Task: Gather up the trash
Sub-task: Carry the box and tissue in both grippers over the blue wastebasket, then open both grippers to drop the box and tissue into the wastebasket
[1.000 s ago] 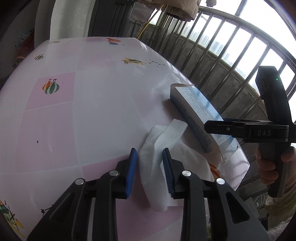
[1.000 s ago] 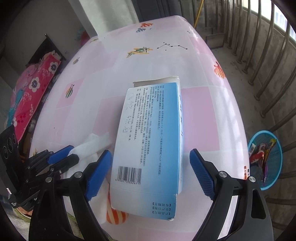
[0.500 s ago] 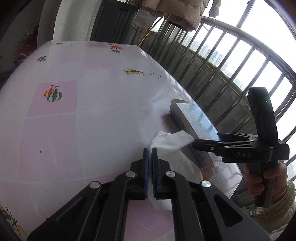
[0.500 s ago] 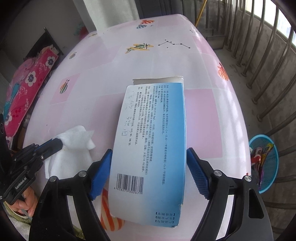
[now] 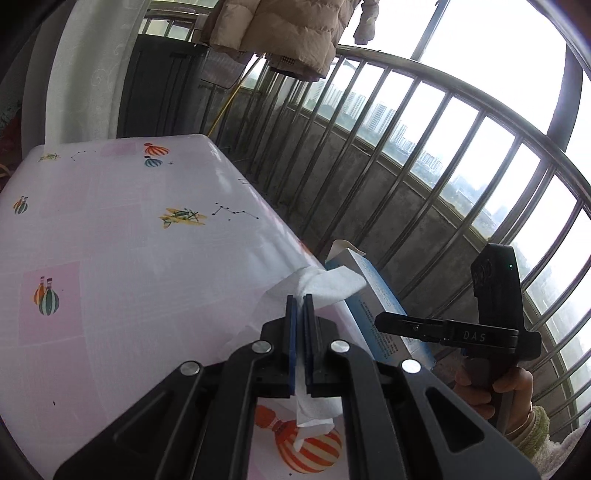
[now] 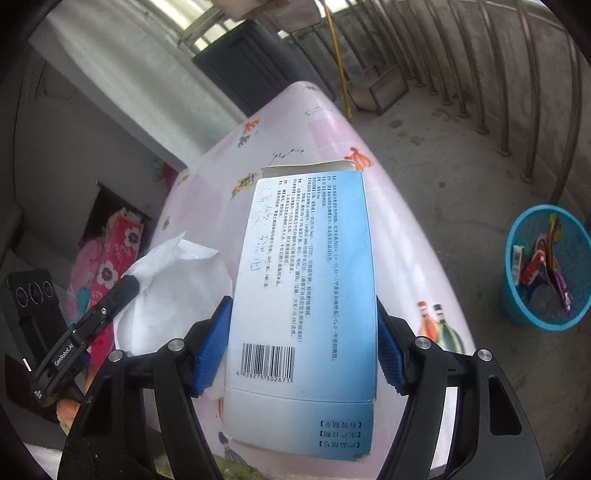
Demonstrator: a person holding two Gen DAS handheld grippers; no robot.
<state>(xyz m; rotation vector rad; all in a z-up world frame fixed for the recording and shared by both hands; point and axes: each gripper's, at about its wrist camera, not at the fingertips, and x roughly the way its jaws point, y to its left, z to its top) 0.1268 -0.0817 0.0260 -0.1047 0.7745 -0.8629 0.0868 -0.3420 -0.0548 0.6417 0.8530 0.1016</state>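
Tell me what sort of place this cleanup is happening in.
Most likely a high-rise apartment balcony. A metal railing runs along a bare concrete floor with distant towers beyond it, a padded coat hangs overhead as if drying, and a household table under a printed pink cloth stands beside it.

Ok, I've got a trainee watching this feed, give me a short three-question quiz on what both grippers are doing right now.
1. True or false: the left gripper is shut on the white tissue.
2. What sits between the fingers of the right gripper? A) a blue and white carton B) a glass bottle C) a spoon
3. Fill in: on the floor beside the table stands a blue ____ with wrappers in it.

Key:
1. True; the tissue hangs pinched between the pads.
2. A; the blue and white carton, with the fingers closing against its sides.
3. Basket.
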